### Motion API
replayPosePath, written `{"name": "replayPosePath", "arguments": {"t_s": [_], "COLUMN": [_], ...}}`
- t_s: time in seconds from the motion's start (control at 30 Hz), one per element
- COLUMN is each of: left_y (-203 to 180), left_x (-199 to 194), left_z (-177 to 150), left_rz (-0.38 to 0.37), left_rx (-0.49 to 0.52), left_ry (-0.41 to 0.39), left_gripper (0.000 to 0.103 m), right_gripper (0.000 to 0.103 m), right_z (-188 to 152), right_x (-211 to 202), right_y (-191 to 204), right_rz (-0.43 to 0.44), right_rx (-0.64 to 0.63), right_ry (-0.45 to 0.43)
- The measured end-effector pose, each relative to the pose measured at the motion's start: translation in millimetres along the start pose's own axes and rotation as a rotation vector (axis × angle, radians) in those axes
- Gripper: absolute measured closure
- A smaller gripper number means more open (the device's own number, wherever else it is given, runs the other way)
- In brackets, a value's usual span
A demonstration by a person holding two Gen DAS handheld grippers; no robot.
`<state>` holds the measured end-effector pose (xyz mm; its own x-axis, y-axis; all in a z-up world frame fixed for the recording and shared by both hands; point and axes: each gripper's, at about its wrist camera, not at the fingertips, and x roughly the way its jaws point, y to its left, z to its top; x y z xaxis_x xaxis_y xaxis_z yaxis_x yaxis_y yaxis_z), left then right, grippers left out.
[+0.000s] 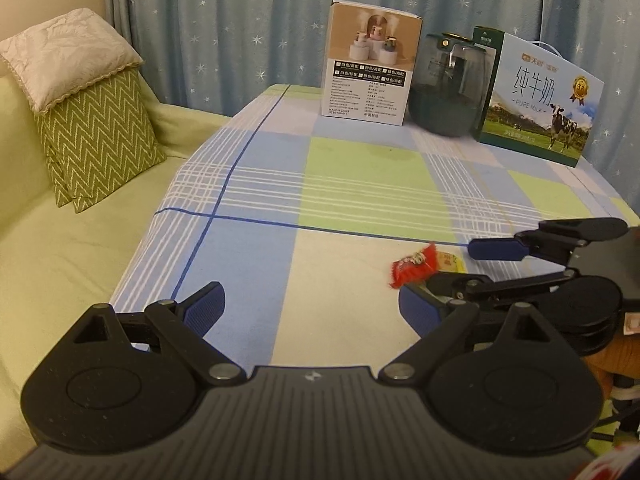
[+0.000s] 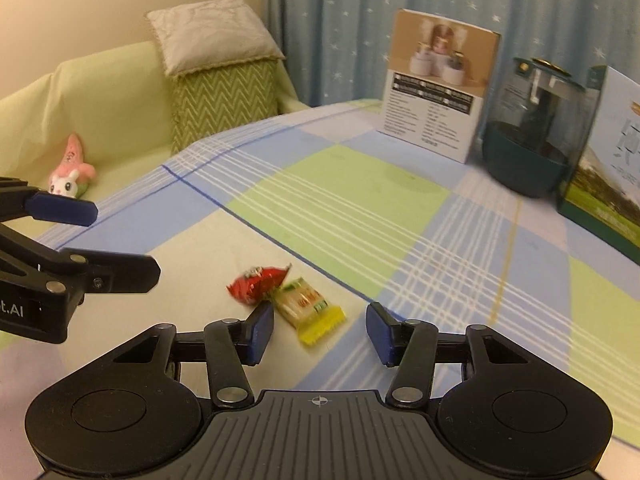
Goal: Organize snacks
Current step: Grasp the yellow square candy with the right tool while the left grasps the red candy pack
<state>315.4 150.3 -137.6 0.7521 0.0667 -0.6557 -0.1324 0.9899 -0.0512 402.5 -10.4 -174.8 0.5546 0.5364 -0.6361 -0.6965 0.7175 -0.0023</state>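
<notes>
Right gripper jaws apart around yellow snack, red snack touching it; left gripper jaws wide, lower frame, empty

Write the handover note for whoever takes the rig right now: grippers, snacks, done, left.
Left gripper: open, empty, over bare tablecloth.
Right gripper: open, pads not pressing anything; the yellow snack lies just ahead between its fingers.
Red snack: flat on the cloth, touching the yellow one's far end.
Done: nothing held or sorted yet, as far as can be seen.
Left: grasp the yellow snack, then the red one; no snack container is in view.
</notes>
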Motion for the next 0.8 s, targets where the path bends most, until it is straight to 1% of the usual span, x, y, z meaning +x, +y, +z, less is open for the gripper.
{"name": "replayPosePath", "arguments": {"t_s": [0.07,0.1,0.13,0.17,0.2,0.23,0.3,0.4,0.47,0.53,0.57,0.7,0.8], "left_y": [-0.9,-1.2,-1.4,-1.5,-1.7,-1.6,-1.3,-3.7,-8.1,-13.7,-17.2,-28.3,-36.7], "left_x": [1.3,2.2,3.0,3.4,3.5,3.9,5.1,10.3,14.6,19.2,22.0,31.0,36.8], "left_z": [-0.6,-1.0,-1.6,-2.1,-2.5,-2.8,-3.3,-3.1,-3.4,-3.1,-3.0,-1.2,0.7], "left_rz": [-0.004,-0.006,-0.009,-0.012,-0.014,-0.015,-0.018,-0.024,-0.041,-0.060,-0.067,-0.103,-0.113], "left_rx": [0.009,0.011,0.011,0.011,0.013,0.017,0.021,0.039,0.069,0.104,0.121,0.156,0.185], "left_ry": [0.005,0.009,0.014,0.015,0.014,0.014,0.010,0.001,-0.001,-0.008,-0.012,-0.028,-0.037], "left_gripper": [0.010,0.010,0.010,0.010,0.010,0.010,0.010,0.012,0.018,0.025,0.026,0.029,0.030], "right_gripper": [0.053,0.055,0.061,0.065,0.074,0.080,0.081,0.081,0.081,0.081,0.081,0.081,0.081], "right_z": [2.5,3.9,4.8,5.8,6.3,6.4,4.5,-3.8,-10.9,-19.8,-24.5,-41.8,-51.2], "right_x": [3.7,5.4,6.1,6.8,6.8,5.7,1.2,-13.0,-26.8,-41.6,-49.0,-75.5,-87.5], "right_y": [0.4,1.0,1.6,2.6,3.7,4.7,5.3,-2.2,-10.8,-20.1,-23.2,-30.4,-33.2], "right_rz": [0.001,0.004,0.012,0.018,0.021,0.021,0.007,-0.037,-0.079,-0.099,-0.108,-0.128,-0.141], "right_rx": [-0.004,-0.008,-0.013,-0.018,-0.021,-0.018,0.001,0.070,0.135,0.195,0.212,0.255,0.279], "right_ry": [-0.002,-0.003,-0.002,-0.001,0.003,0.011,0.024,0.027,0.032,0.033,0.035,0.041,0.053]}}
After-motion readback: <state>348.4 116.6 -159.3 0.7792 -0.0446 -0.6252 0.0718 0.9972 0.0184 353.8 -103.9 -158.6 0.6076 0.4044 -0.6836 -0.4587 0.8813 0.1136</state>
